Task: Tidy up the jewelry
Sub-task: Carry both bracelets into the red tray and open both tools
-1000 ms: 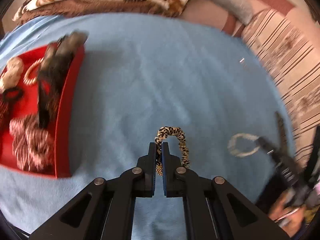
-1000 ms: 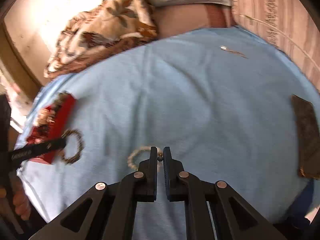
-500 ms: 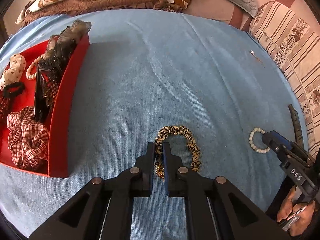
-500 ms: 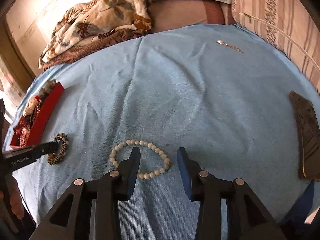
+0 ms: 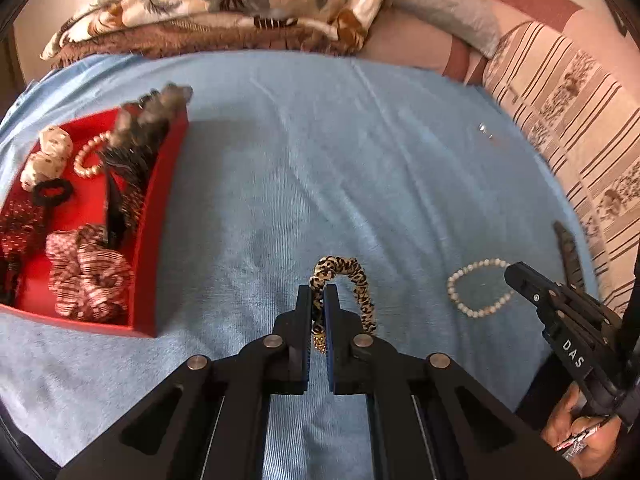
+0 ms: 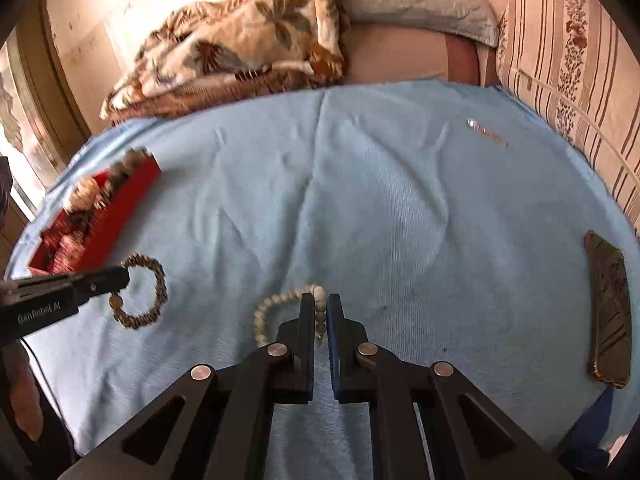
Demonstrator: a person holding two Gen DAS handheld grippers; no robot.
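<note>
Bead bracelet, clamped in right gripper whose jaws had just closed, could slip on lifting; left gripper pinched leopard bracelet.

Lighting: warm daylight, glare on wall far left of claw. Quality: motion blur on red tray; fisheye bending, dark corners.

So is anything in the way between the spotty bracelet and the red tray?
Nothing visible. The left gripper is shut on the leopard-print bracelet, and only bare blue cloth lies between it and the red tray. The tray's near wall stands up, so the bracelet must go over it.
</note>
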